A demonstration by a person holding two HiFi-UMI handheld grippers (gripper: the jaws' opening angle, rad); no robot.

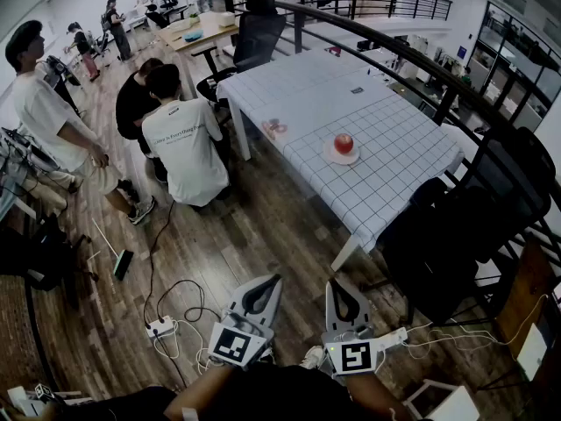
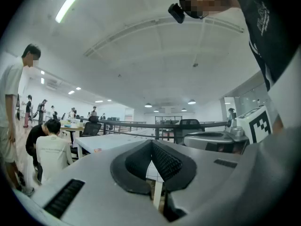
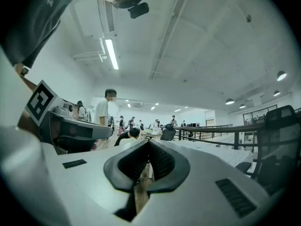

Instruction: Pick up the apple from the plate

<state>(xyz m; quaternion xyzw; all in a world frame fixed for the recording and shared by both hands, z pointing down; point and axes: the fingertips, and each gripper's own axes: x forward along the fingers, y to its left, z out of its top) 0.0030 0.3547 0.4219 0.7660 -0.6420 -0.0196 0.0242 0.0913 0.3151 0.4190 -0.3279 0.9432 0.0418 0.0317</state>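
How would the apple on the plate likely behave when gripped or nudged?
The apple looks round and glossy, so it may roll or slip between jaws. The plate looks shallow, so it probably would not stop a roll.

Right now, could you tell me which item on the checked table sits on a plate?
The red apple; the pink item and the dark object lie directly on the table.

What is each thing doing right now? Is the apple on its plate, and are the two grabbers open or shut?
apple: sitting on the plate, untouched.
plate: flat on the table, holding the apple.
left gripper: shut, empty, well short of the table.
right gripper: shut, empty, well short of the table.
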